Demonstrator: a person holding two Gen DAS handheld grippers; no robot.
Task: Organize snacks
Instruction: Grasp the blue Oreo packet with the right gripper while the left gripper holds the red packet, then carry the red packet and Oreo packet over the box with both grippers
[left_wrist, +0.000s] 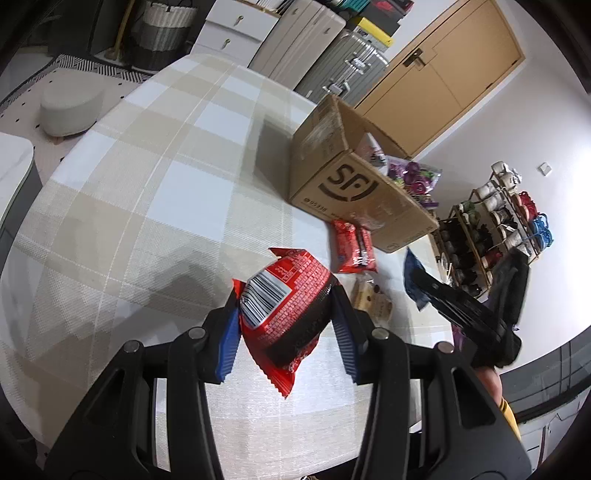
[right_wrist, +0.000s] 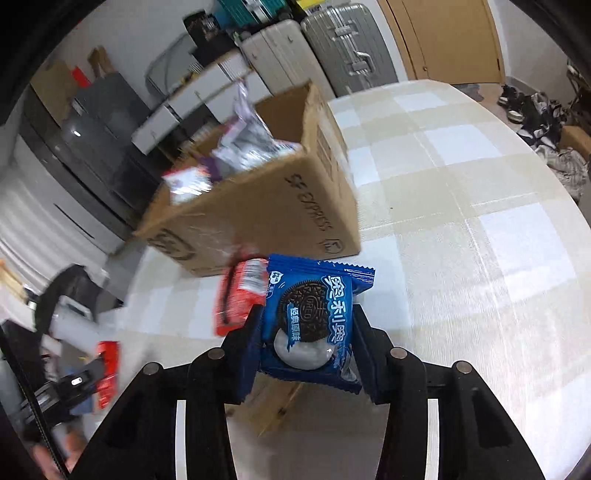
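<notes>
Both grippers grasp snack packets above the checked tablecloth (left_wrist: 155, 192).
The left gripper (left_wrist: 286, 321) clamps a red foil packet (left_wrist: 284, 314); the right gripper (right_wrist: 306, 343) clamps a blue cookie packet (right_wrist: 310, 321), near the open brown cardboard box (right_wrist: 266, 206) holding snacks.

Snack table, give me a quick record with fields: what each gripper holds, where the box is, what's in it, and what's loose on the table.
left gripper: shut on red packet, barcode side up, lifted off the table
right gripper: shut on blue Oreo packet
box: open cardboard carton on the checked tablecloth, beyond both grippers
box contents: several snack bags, purple and silver, details blurred
loose on table: a red packet pair beside the box, a beige packet nearer the left gripper
</notes>
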